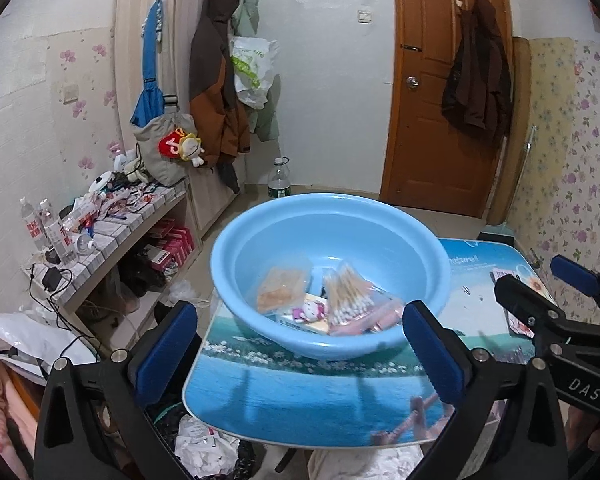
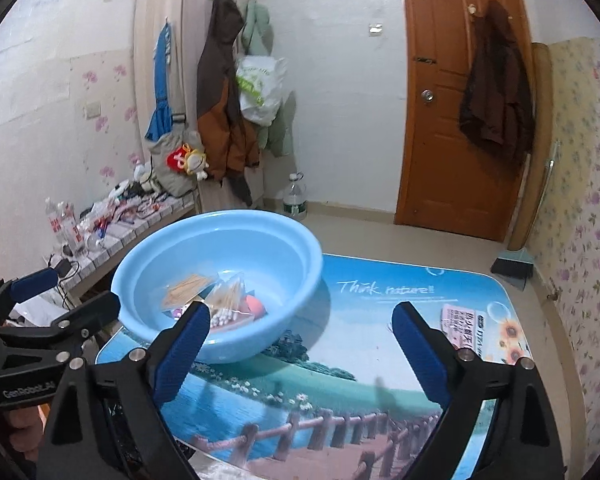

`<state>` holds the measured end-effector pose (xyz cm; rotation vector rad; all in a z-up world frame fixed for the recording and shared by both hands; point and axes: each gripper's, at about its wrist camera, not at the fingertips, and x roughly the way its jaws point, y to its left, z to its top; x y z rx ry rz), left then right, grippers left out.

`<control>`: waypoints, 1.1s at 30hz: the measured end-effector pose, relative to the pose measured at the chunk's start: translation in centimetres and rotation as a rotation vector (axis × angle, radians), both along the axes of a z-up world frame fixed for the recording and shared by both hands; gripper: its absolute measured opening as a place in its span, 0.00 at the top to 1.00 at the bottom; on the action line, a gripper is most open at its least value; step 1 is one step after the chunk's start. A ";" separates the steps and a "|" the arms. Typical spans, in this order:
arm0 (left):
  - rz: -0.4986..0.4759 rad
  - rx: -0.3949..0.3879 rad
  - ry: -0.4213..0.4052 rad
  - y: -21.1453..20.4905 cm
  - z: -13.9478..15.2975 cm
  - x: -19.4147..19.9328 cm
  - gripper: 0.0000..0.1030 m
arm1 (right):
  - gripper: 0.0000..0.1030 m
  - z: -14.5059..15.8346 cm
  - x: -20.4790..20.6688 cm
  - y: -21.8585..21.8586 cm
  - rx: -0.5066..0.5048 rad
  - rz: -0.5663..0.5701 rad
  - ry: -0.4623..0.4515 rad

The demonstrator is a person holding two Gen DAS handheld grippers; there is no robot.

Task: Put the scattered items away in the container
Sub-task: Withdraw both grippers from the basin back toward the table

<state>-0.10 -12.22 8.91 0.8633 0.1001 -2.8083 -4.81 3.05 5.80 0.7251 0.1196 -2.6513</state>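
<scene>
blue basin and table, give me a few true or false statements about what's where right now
1. The blue basin stands on the table. True.
2. The basin is empty. False: it holds a bag of cotton swabs, a packet of toothpicks and other small items.
3. A pink printed card lies on the table outside the basin. True.
4. The right tool is clamped on the cotton swabs. False: its jaws stand open with nothing between them.
5. The left tool is open and holds nothing. True.
6. The wooden door stands wide open. False: it is closed.
</scene>
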 end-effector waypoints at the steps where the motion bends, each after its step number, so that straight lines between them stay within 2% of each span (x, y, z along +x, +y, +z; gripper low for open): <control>1: -0.013 -0.008 -0.002 0.6 -0.2 0.1 0.00 | 0.09 -0.1 0.4 0.4 -0.002 -0.007 0.011; 12: -0.090 0.009 -0.027 4.8 -1.6 0.1 0.00 | 0.08 -1.1 2.3 6.4 -0.057 -0.120 0.026; 24: -0.181 -0.007 -0.032 8.7 -1.7 -0.4 0.00 | 0.08 -2.4 2.1 12.6 -0.052 -0.249 -0.006; 33: -0.224 -0.014 -0.052 10.4 -2.2 -0.7 0.00 | 0.08 -3.9 1.2 13.5 -0.042 -0.280 -0.033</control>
